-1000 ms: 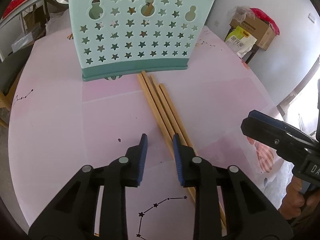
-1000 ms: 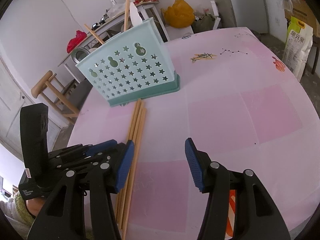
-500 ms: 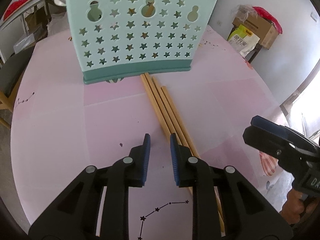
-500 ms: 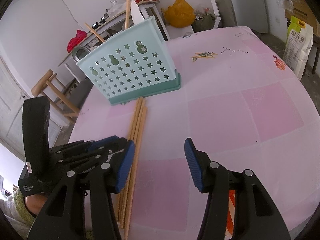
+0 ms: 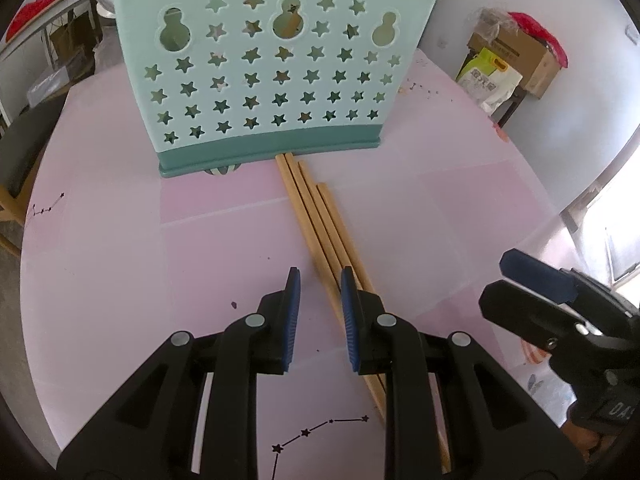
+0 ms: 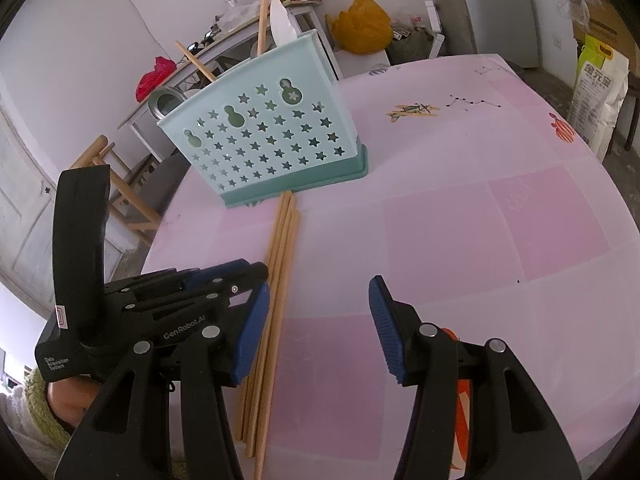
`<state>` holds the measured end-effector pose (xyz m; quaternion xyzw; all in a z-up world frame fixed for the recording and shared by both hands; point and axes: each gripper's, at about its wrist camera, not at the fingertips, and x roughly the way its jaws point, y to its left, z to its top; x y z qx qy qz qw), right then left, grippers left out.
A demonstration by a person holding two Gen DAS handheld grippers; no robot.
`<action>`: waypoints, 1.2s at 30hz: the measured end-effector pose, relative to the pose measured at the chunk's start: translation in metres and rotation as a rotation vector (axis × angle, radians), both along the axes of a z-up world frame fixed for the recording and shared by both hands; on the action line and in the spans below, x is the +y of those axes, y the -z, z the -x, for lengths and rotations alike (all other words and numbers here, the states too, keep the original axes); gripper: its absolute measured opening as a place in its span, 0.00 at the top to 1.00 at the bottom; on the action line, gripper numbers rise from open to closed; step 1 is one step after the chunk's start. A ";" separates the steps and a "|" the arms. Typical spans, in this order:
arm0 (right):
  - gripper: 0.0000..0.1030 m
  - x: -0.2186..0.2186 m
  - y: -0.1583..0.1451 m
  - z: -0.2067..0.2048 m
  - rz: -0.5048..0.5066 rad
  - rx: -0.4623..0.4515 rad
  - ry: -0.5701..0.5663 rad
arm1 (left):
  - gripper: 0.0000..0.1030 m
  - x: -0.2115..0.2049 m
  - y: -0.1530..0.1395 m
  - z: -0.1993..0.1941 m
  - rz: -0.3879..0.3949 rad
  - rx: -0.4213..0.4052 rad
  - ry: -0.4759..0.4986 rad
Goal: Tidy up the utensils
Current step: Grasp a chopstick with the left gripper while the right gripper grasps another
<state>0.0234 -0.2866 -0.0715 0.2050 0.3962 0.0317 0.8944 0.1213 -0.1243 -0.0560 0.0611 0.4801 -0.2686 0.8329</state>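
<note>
Now left tongs narrowly open over chopsticks, right tongs wide open, both empty.

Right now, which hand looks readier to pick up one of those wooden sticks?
Probably the left gripper: its narrowed jaws sit right over the chopsticks. The right gripper stands wide open beside them.

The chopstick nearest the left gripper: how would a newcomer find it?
Start at the teal star-holed basket on the pink table. A bundle of wooden chopsticks runs from its base. Yours is the leftmost, lying between the left gripper pads, which don't yet pinch it.
</note>
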 end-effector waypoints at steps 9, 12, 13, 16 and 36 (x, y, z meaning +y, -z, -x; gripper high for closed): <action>0.51 0.002 0.000 -0.001 0.004 -0.002 -0.006 | 0.81 0.000 0.005 -0.001 -0.065 -0.055 -0.022; 0.51 0.002 0.000 -0.001 0.007 0.001 -0.009 | 0.84 0.004 0.006 -0.002 -0.080 -0.064 -0.028; 0.51 0.003 0.001 -0.002 0.008 0.003 -0.011 | 0.86 0.006 0.006 -0.003 -0.086 -0.066 -0.032; 0.56 0.008 0.001 -0.004 0.020 0.011 -0.028 | 0.94 0.018 0.005 -0.003 -0.098 -0.068 -0.049; 0.86 0.049 0.026 -0.026 0.094 0.135 -0.137 | 0.95 0.083 0.005 0.016 -0.065 -0.024 -0.145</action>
